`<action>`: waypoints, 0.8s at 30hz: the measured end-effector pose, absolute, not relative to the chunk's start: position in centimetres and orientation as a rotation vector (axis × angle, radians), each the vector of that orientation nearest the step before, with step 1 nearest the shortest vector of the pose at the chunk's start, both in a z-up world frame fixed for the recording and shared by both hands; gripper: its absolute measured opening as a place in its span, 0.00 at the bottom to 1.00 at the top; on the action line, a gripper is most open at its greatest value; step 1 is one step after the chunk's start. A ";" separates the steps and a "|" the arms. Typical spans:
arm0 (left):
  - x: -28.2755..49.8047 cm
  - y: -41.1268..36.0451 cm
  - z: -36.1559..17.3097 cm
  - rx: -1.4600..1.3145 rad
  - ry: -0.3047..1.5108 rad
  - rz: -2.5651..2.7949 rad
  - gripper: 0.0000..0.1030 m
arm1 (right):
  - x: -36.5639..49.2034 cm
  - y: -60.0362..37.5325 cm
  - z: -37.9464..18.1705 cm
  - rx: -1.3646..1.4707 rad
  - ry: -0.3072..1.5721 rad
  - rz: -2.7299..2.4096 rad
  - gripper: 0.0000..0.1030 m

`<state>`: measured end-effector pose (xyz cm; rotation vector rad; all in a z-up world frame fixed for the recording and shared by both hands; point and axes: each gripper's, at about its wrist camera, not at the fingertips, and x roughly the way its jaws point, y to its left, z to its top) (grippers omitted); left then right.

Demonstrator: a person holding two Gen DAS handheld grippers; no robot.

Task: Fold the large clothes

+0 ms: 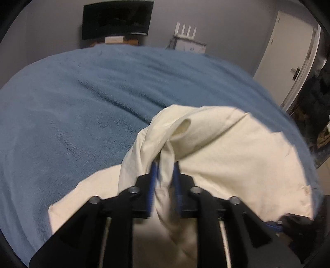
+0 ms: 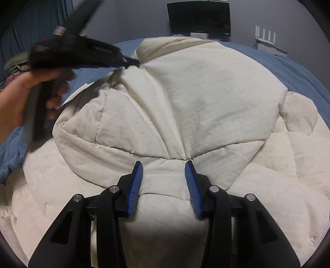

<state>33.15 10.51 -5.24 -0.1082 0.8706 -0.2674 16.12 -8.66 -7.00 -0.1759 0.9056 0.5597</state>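
Two grippers: you held one in each hand over a cream quilted garment spread on a blue blanket.
Left gripper: its blue pads were clamped on a bunched fold of the cream fabric, which ran between the fingers and draped down past them.
Left gripper from the right wrist view: it showed blurred at the upper left, pinching the garment at its far edge, with your left hand wrapped around its handle.
Right gripper: its jaws stood spread apart, with the blue pads just above the near part of the garment; you could not tell whether they touched the cloth, and nothing sat between them.
Garment: it lay in puffy, stitched panels, heaped toward the middle of the bed, the top layer pulled up toward the left gripper's pinch point.
Blanket: it covered the bed around and beyond the garment.
Background: a dark monitor and a white router with upright antennas stood against the grey wall; a white door was at the right in the left wrist view.
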 end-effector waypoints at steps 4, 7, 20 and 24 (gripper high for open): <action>28.3 10.5 -2.7 -0.060 0.834 -0.248 0.62 | 16.2 -8.7 -6.7 -0.169 0.895 0.556 0.39; 25.1 10.5 -2.2 -0.026 0.877 -0.248 0.62 | 15.9 -9.1 -6.1 -0.154 0.887 0.551 0.42; 10.1 13.7 3.0 0.005 0.891 -0.167 0.86 | 9.8 -11.8 3.8 -0.277 0.827 0.471 0.78; 5.6 14.8 4.3 -0.002 0.902 -0.123 0.88 | 6.1 -14.3 7.6 -0.327 0.820 0.431 0.82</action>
